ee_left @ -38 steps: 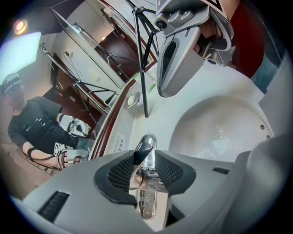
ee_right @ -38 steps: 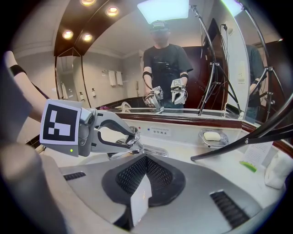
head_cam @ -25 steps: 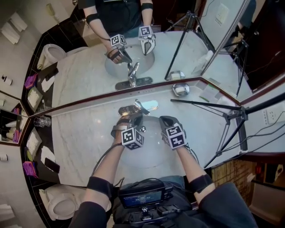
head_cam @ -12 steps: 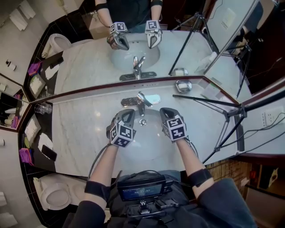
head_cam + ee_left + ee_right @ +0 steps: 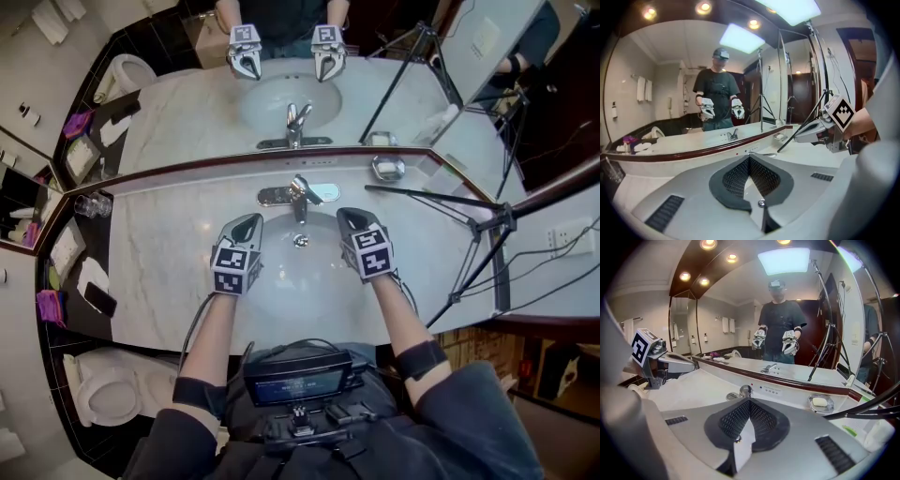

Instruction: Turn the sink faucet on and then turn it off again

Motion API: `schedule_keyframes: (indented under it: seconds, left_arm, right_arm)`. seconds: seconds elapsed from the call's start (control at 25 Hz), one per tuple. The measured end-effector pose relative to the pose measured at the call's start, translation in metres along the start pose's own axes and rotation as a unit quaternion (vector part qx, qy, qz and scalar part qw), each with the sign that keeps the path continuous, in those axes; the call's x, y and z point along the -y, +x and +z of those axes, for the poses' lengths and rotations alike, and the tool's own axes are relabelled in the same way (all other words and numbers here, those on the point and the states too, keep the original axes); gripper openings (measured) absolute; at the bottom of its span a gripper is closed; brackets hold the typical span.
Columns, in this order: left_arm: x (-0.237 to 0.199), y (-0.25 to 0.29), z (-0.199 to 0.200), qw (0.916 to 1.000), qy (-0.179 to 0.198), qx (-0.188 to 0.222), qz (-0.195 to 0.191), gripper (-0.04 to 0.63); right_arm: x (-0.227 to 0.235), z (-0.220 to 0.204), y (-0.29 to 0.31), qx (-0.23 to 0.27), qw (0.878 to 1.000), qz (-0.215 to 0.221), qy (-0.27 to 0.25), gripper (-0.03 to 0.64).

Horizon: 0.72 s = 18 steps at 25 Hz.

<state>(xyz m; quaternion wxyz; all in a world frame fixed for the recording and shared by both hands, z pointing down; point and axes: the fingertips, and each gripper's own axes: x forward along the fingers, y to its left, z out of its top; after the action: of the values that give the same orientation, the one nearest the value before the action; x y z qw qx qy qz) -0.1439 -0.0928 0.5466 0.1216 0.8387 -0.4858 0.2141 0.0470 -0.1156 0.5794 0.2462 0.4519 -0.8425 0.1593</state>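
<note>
**Both tools held clear of the fixture.** The left gripper (image 5: 246, 227) and the right gripper (image 5: 349, 218) hang over the sink basin (image 5: 300, 286), one on either side of the drain (image 5: 300, 241). Both point toward the chrome faucet (image 5: 299, 194) on the far rim and touch nothing. Each gripper's jaws are pressed together with nothing between them. No stream can be made out under the spout. This level, symmetrical pose reads as a neutral stance, so the faucet is probably off, though whether the on-off cycle is finished or not yet begun cannot be judged.

**Setting.** A pale marble counter (image 5: 169, 262) runs left to right. The mirror (image 5: 187, 103) rises from its far edge and reflects the person and both grippers. A soap dish (image 5: 387, 168) sits just right of the faucet, and a glass tumbler (image 5: 92, 204) stands at far left. A tripod (image 5: 473, 225) leans over the counter's right end. A toilet (image 5: 103, 398) stands at near left.
</note>
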Motion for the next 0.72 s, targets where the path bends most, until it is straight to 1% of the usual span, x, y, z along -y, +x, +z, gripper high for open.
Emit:
schedule_keyframes:
  seconds: [0.12,0.2,0.32,0.44,0.64,0.72]
  left_arm:
    - [-0.009,-0.010,-0.004,0.9994,-0.030,0.011,0.013,0.003]
    - [-0.009,-0.017,-0.007,0.9989,-0.043,0.008,0.015,0.003]
    - [-0.009,-0.024,-0.009,0.9987,-0.047,0.007,0.018,0.003]
    - [-0.012,-0.030,-0.010,0.9980,-0.058,0.012,0.022,0.003]
    - [-0.018,-0.036,-0.011,0.9971,-0.067,0.015,0.032,0.003]
    - [-0.020,-0.037,-0.013,0.9970,-0.067,0.015,0.035,0.003]
  right_arm:
    - [-0.006,0.004,-0.008,0.002,1.000,0.001,-0.003,0.021]
    - [-0.009,0.003,-0.012,0.001,1.000,0.001,-0.004,0.021]
    - [-0.009,-0.002,-0.013,0.002,1.000,0.000,-0.006,0.021]
    - [-0.014,0.002,-0.019,0.002,1.000,-0.001,-0.005,0.020]
    - [-0.017,0.006,-0.023,0.001,0.999,-0.012,-0.036,0.015]
    - [-0.016,0.006,-0.024,0.002,0.999,-0.016,-0.039,0.015]
